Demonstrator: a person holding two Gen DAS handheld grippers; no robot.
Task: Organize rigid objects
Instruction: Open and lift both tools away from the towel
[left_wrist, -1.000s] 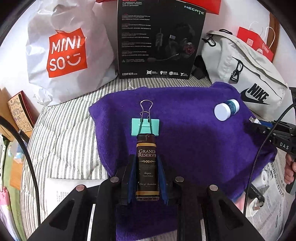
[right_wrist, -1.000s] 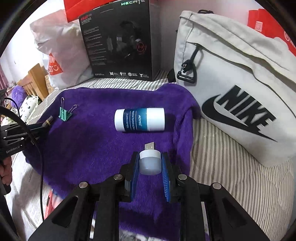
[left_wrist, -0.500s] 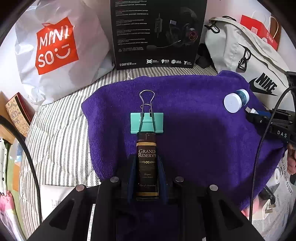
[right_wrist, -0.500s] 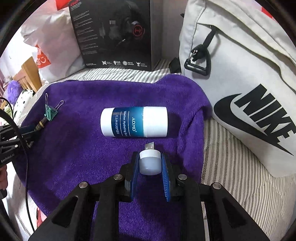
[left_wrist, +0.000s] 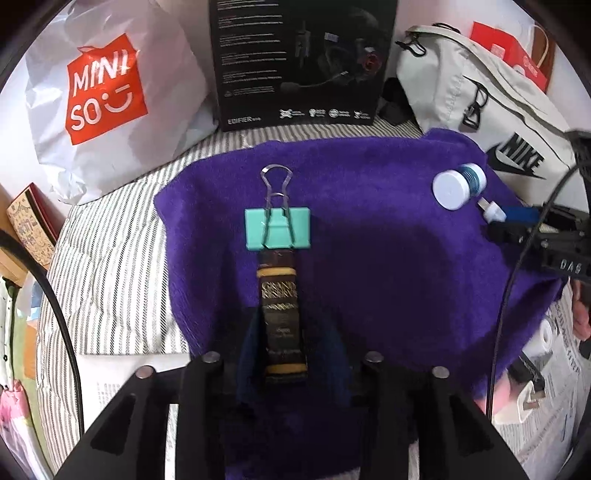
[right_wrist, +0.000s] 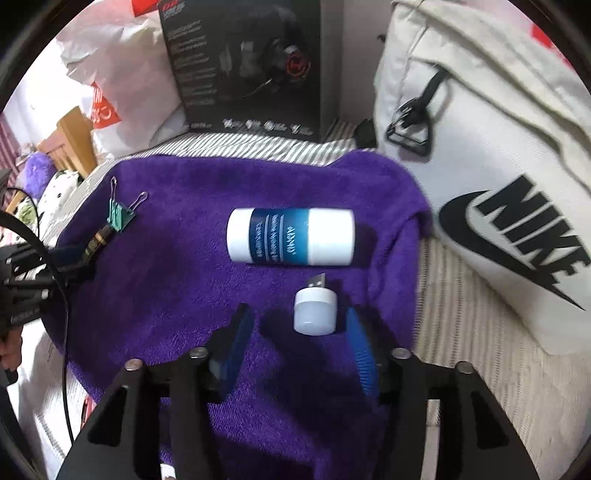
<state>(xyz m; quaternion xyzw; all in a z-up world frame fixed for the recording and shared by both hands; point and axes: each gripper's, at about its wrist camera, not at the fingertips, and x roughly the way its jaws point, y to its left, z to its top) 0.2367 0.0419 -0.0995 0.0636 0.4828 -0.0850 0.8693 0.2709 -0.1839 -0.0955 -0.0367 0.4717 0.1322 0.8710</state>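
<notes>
Lying on the purple towel (left_wrist: 369, 229), the small dark bottle (left_wrist: 282, 314) with the gold label sits between the blue pads of the left gripper (left_wrist: 291, 354). The jaws of this gripper are opening, and a thin gap shows on each side of the bottle, so the pads do not press on it. The neck of the bottle points away from the camera and touches, or almost touches, the teal binder clip (left_wrist: 277, 227), which lies flat on the towel with its wire handles toward the black headset box (left_wrist: 303, 62).

On the right side of the towel, the right gripper (right_wrist: 295, 343) also has its jaws opening. The small white USB light (right_wrist: 316, 312) lies on the towel between them, closer to the right pad, with a clear gap to the left pad. Whether it touches the right pad I cannot tell. Its metal plug points toward the white and blue tube (right_wrist: 291, 236), which lies on its side just beyond it, near but apart.

Behind the towel stand a white shopping bag (left_wrist: 107, 96) with an orange logo, the headset box, and a cream sports bag (right_wrist: 491, 177). The towel rests on a striped bed cover (left_wrist: 110, 254).
</notes>
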